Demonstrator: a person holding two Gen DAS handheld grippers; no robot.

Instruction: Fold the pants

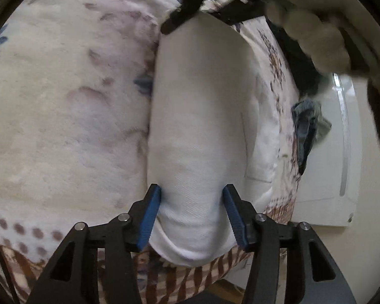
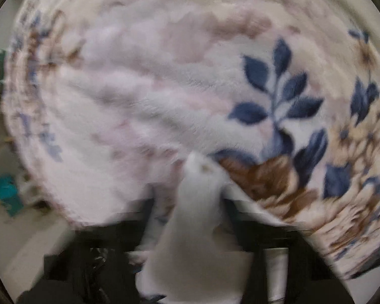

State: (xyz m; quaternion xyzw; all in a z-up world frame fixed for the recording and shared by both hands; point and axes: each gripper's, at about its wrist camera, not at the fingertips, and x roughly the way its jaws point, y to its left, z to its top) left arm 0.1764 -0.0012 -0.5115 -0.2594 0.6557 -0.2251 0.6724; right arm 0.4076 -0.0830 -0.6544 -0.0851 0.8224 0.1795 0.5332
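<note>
I count one pair of white pants (image 1: 202, 126), lying in a long folded strip on one floral fleece blanket (image 1: 63, 114). In my left wrist view the strip runs from 6 o'clock up toward 12.

My left gripper (image 1: 193, 217) has its two blue pads (image 1: 149, 217) spread wide, one on each side of the near end of the pants. The left pad sits against the cloth edge and the right pad is just beside the other edge; the jaws are not pinched on anything.

At 12 to 1 o'clock in that same view I see my right gripper (image 1: 190, 7) at the far end of the pants, with one gloved hand (image 1: 314, 25) behind it. From here I cannot tell how its jaws stand.

The right wrist view is blurred. One strip of white cloth, the pants (image 2: 197, 228), rises from 6 o'clock between the dark gripper parts toward the centre, with the blanket (image 2: 164, 88) filling the rest. It looks pinched there, but the blur stops me from being sure.

At 3 o'clock in the left view, one small heap of grey-blue cloth (image 1: 307, 126) hangs at the blanket's edge beside one white appliance (image 1: 326, 177).
</note>
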